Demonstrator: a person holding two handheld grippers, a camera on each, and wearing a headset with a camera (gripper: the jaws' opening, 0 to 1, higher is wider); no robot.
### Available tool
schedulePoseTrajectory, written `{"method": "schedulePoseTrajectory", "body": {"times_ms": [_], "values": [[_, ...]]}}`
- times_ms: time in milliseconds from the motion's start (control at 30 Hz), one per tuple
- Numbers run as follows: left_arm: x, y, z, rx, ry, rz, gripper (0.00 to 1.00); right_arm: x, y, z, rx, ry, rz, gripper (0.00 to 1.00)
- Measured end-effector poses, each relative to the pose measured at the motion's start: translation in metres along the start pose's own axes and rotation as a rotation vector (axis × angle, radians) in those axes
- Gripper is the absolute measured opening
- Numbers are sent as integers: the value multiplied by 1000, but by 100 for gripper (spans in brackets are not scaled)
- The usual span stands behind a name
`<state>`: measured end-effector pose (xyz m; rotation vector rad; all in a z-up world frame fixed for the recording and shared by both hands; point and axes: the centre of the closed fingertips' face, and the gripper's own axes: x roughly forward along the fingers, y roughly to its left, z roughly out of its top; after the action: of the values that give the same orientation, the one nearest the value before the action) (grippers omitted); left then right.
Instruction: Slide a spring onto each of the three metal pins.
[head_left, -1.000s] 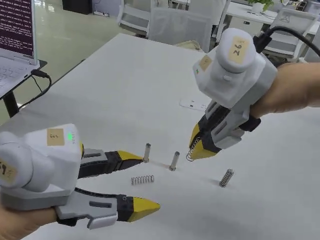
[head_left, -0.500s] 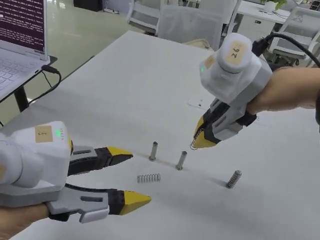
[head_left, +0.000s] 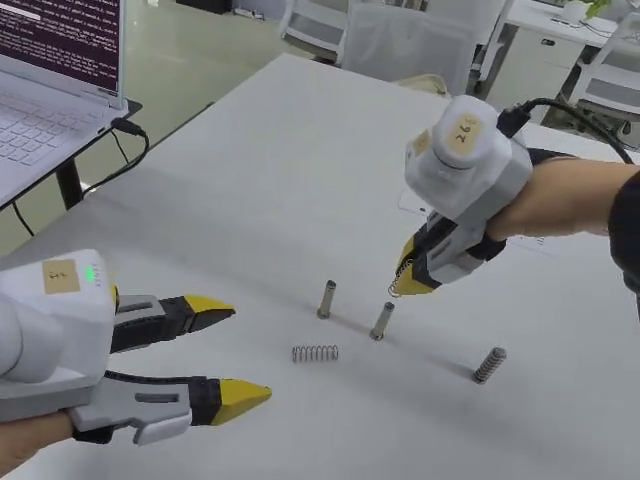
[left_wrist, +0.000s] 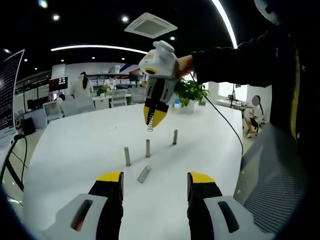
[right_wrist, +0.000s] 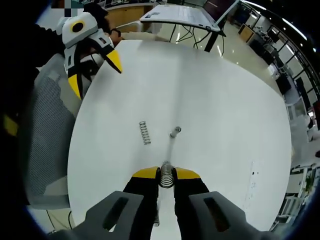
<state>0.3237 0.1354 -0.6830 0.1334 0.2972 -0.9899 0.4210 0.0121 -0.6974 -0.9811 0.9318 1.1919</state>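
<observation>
The right gripper (head_left: 412, 284), its jaws pinched on the top of a small spring (right_wrist: 166, 176), hovers over the white table (head_left: 250, 170). The coil hangs just above the right-hand pin (head_left: 381, 320) of two bare upright metal pins, with the other pin (head_left: 326, 299) just beside it. The left gripper (head_left: 236, 350) is held low at the near side with its yellow-tipped jaws spread wide and holding nothing, and a loose spring (head_left: 315, 353) lies flat between it and the pins. Well apart to the right a third spring (head_left: 489, 365) stands tilted, seemingly on a pin, though its coils hide what is inside.
</observation>
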Motion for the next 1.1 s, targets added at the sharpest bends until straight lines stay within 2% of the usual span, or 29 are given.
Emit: {"method": "schedulePoseTrajectory", "body": {"times_ms": [167, 333, 867, 1100], "values": [[-2, 4, -3, -23, -4, 22, 46, 11, -2, -4, 15, 2, 11, 8], [-2, 3, -4, -29, -5, 28, 45, 19, -2, -10, 27, 12, 23, 8], [-3, 3, -6, -33, -2, 35, 44, 27, -3, -15, 33, 19, 40, 8], [-4, 3, -8, -35, 0, 37, 44, 37, -4, -18, 41, 21, 46, 8]]}}
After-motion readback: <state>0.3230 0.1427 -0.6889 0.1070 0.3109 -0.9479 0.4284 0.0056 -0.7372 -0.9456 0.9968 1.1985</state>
